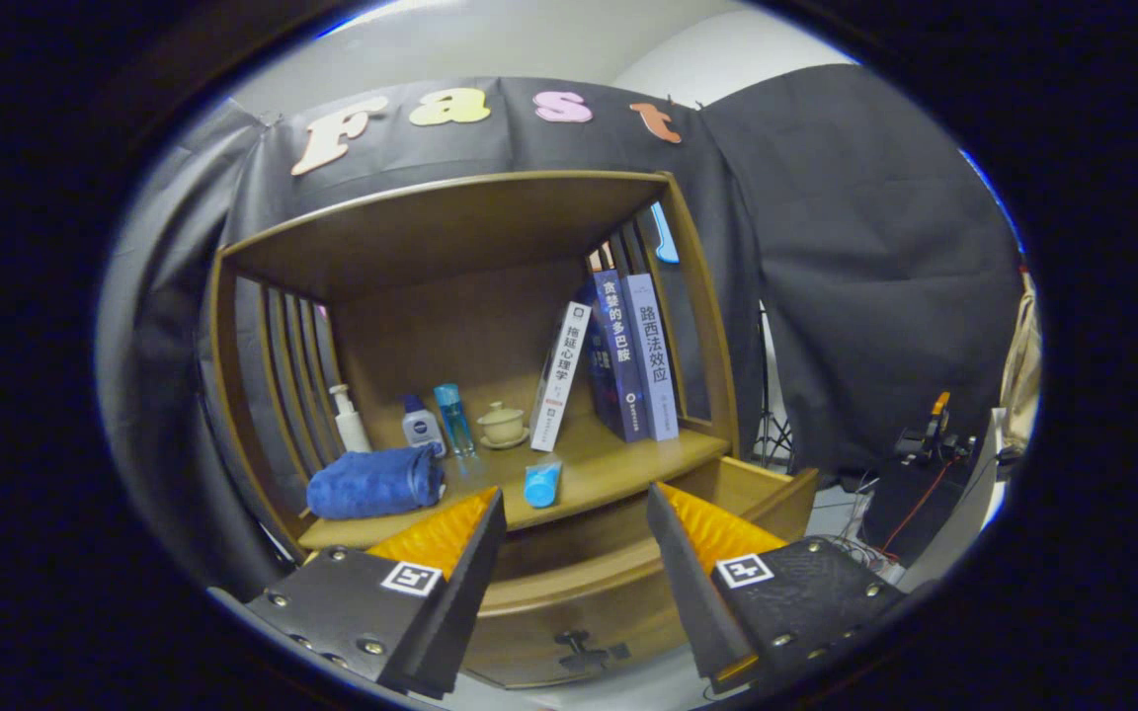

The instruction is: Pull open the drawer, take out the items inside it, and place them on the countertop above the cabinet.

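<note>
Fingers point(467, 553) of the gripper point(577, 538) stand spread wide with nothing between them, hovering in front of the cabinet point(569, 612) — released, touching nothing. Beyond the fingers the drawer point(762, 494) is pulled out on the right side, just under the countertop point(618, 459); its inside is hidden behind the right finger, so what it holds cannot be told. On the countertop, just ahead of the gap between the fingers, a blue tube point(541, 483) lies near the front edge. To its left sits a rolled blue towel point(375, 482). Farther back stand a white pump bottle point(349, 420), a small white-and-blue bottle point(422, 425), a clear blue bottle point(453, 419) and a pale lidded cup point(502, 423) on a saucer. Books point(628, 355) stand at the right — one white book point(559, 375) leans against the darker ones. A dark handle point(584, 652) shows on the cabinet front below.
</note>
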A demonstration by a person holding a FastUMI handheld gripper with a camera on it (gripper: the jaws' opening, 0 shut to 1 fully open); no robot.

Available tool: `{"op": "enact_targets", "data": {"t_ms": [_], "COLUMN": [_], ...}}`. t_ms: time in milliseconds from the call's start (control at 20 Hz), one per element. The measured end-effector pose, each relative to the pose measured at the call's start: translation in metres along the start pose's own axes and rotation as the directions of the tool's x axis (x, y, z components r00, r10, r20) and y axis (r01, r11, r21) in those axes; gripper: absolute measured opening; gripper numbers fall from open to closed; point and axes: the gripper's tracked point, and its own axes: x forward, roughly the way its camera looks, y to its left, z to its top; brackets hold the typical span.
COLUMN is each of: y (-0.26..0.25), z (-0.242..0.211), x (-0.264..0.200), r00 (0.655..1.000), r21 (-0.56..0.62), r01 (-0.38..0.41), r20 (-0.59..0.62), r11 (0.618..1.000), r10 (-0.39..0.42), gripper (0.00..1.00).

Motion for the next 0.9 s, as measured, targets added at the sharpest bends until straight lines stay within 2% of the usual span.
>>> {"op": "enact_targets", "data": {"t_ms": [200,400,600,750,900], "y": [-0.004,0.000,0.009,0.029,0.036], "z": [-0.031,-0.062,-0.093,-0.110,-0.123], "x": [-0.022,-0.029,-0.024,-0.013,-0.008], "r00": [0.999,0.995,0.983,0.964,0.949], "r21": [-0.034,-0.018,-0.034,-0.018,-0.036], "r01": [-0.029,-0.077,-0.117,-0.190,-0.230], "r20": [-0.032,-0.069,-0.148,-0.194,-0.230], "r11": [0.999,0.997,0.993,0.982,0.972], "r10": [0.028,0.075,0.111,0.183,0.216], "gripper": [0.86,0.86,0.86,0.86,0.86]}}
